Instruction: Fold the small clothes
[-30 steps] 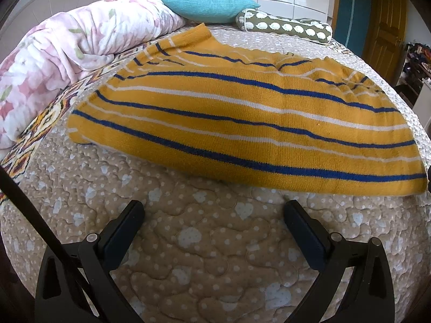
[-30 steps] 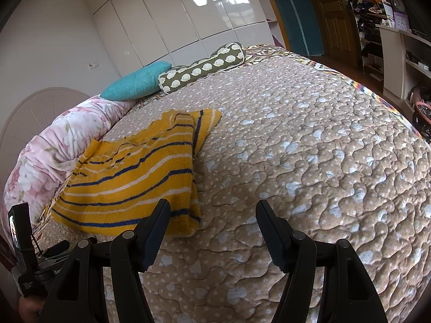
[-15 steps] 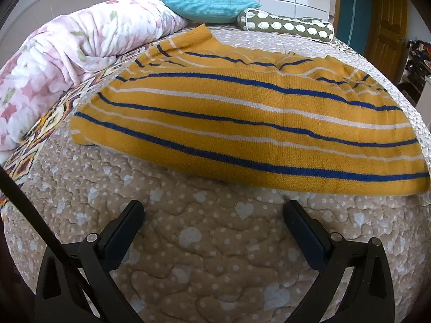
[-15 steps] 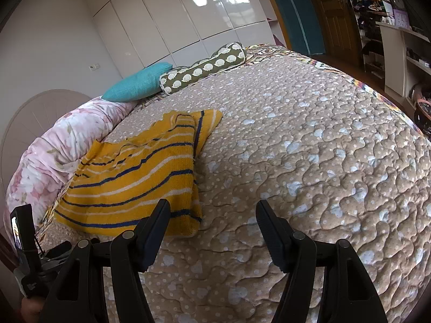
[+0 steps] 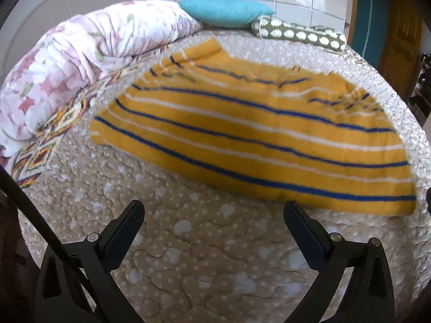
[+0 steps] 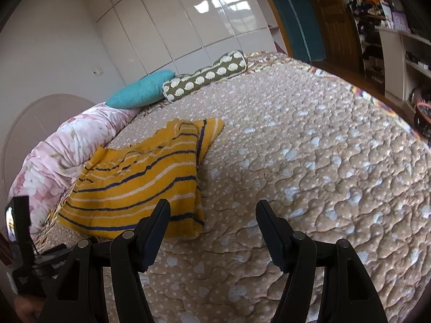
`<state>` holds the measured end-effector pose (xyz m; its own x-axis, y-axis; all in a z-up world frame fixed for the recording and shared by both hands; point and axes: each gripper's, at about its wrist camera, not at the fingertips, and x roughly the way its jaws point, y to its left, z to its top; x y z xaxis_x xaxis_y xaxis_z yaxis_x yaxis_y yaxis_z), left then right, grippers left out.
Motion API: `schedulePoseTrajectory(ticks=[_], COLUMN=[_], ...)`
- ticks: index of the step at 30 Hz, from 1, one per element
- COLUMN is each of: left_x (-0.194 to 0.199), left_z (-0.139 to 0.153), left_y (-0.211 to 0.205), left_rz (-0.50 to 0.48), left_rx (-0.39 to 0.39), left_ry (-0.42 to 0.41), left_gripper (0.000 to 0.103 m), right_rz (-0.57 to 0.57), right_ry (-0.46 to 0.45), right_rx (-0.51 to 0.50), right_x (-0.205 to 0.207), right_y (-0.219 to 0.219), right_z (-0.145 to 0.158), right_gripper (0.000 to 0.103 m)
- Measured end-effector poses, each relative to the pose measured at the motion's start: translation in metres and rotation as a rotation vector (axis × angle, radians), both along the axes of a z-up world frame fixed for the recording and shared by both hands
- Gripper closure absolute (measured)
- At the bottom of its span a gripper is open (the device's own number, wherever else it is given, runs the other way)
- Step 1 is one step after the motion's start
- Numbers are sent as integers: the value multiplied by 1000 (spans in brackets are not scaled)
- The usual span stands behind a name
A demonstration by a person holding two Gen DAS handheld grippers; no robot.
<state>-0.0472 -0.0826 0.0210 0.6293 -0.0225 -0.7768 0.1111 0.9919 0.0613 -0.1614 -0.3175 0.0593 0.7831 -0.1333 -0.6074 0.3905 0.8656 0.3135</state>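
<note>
A yellow knitted sweater (image 5: 256,140) with blue and white stripes lies flat, folded, on the beige quilted bed. My left gripper (image 5: 214,211) is open and empty, hovering over the quilt just short of the sweater's near hem. In the right wrist view the sweater (image 6: 140,183) lies at the left. My right gripper (image 6: 212,212) is open and empty; its left finger (image 6: 156,223) overlaps the sweater's near right corner in the picture.
A pink floral duvet (image 5: 80,53) is bunched along the left of the bed. A teal pillow (image 5: 226,12) and a green spotted bolster (image 5: 299,32) lie at the far end. The bed cover (image 6: 309,175) stretches right of the sweater. Shelves (image 6: 398,53) stand at far right.
The left gripper has drawn back and up, so the sweater sits farther away and more of the duvet shows. The right gripper shifted slightly. The sweater has not moved.
</note>
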Motion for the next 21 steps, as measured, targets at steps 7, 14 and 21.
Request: schedulePoseTrajectory(ticks=[7, 14, 21], left_x=[-29, -31, -16], left_z=[59, 71, 50], left_y=[-26, -37, 0], left_rz=[-48, -79, -52], left_rx=[61, 46, -78], left_ry=[-190, -178, -65], left_gripper=[0, 0, 0], right_rz=[-59, -148, -142], right_ry=[3, -15, -58], right_rx=[-151, -93, 68], right_x=[-13, -29, -35], right_y=[6, -27, -51], right_z=[17, 23, 14], right_gripper=[32, 30, 30])
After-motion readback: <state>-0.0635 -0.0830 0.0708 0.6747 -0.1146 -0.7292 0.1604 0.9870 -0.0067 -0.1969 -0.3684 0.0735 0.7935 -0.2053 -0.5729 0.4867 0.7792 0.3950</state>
